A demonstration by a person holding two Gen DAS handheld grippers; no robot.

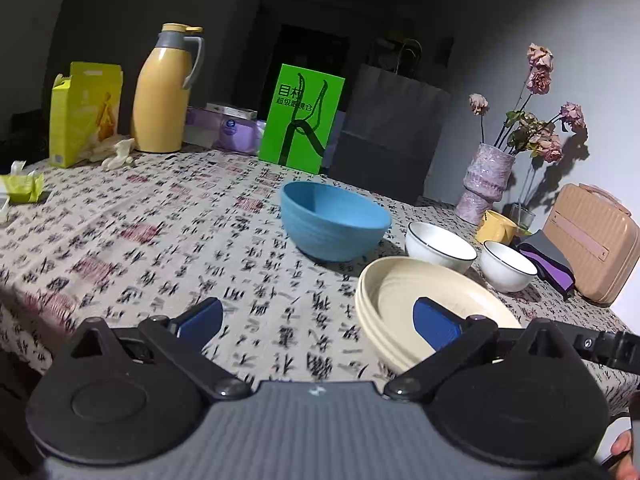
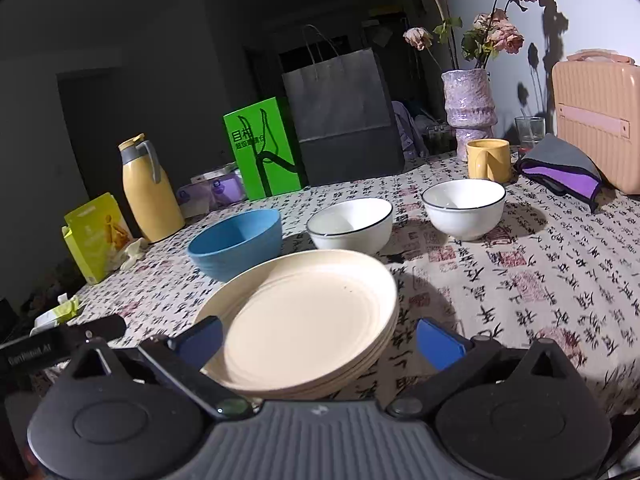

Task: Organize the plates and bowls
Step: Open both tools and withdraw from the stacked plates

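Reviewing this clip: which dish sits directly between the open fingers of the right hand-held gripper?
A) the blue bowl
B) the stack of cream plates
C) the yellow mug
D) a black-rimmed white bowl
B: in the right wrist view the stack of cream plates lies just ahead, between the spread blue fingers of the right hand-held gripper, while the blue bowl sits farther back.

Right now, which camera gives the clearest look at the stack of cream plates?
The right wrist view: the stack of cream plates sits centered and nearly whole, with its layered rims visible. In the left wrist view it sits at the right, partly hidden behind the left claw.
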